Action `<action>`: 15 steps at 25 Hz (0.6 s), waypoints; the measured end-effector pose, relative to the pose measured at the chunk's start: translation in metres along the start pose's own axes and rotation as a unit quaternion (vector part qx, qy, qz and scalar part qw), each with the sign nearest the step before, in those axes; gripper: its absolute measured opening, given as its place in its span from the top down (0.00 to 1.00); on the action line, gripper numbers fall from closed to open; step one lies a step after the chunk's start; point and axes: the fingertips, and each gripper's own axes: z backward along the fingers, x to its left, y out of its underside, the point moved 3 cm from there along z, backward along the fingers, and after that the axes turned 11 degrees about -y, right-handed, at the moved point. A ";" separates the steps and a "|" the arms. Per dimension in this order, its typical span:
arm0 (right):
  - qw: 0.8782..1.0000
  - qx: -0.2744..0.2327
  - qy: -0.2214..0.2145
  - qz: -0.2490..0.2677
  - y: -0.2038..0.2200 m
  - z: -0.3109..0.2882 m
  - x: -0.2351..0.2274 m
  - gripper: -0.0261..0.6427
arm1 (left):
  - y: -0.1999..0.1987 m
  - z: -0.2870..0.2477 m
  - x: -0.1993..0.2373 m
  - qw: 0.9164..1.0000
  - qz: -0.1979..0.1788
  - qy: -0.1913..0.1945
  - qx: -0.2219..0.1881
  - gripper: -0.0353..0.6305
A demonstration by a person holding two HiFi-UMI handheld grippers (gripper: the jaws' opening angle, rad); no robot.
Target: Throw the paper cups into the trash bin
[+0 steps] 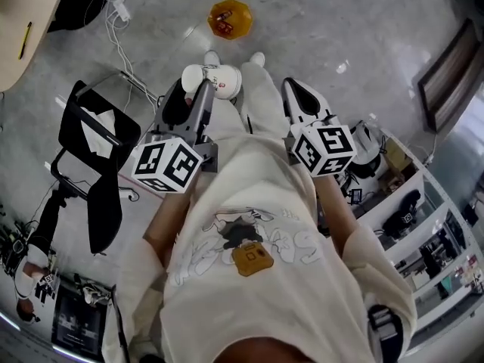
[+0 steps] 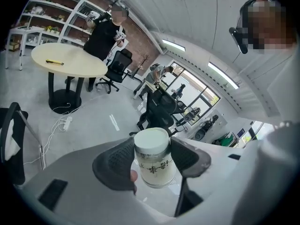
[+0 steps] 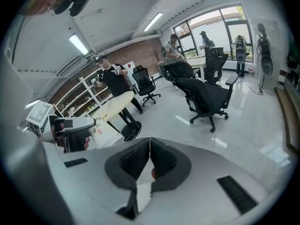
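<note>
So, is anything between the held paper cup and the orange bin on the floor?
Nothing visible does. The left gripper holds the paper cup, and only bare floor lies between it and the orange bin.

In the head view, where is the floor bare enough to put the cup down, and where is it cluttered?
The widest bare floor for the paper cup lies right of the orange container, ahead of the shelves. A smaller patch sits between the container and the white cable. Crowded: the black chair at left, the shelves at right.
</note>
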 end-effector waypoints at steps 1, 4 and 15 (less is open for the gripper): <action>1.000 0.000 0.001 0.000 -0.003 -0.001 -0.006 0.95 | 0.001 -0.007 -0.002 1.000 -0.003 -0.002 0.005 0.57; 1.000 0.009 0.003 -0.008 -0.003 -0.009 -0.030 0.95 | 0.008 -0.037 -0.006 1.000 -0.011 -0.006 0.020 0.57; 0.999 0.050 -0.003 -0.005 0.010 -0.066 -0.116 0.95 | 0.032 -0.151 0.002 0.997 -0.029 -0.047 0.059 0.57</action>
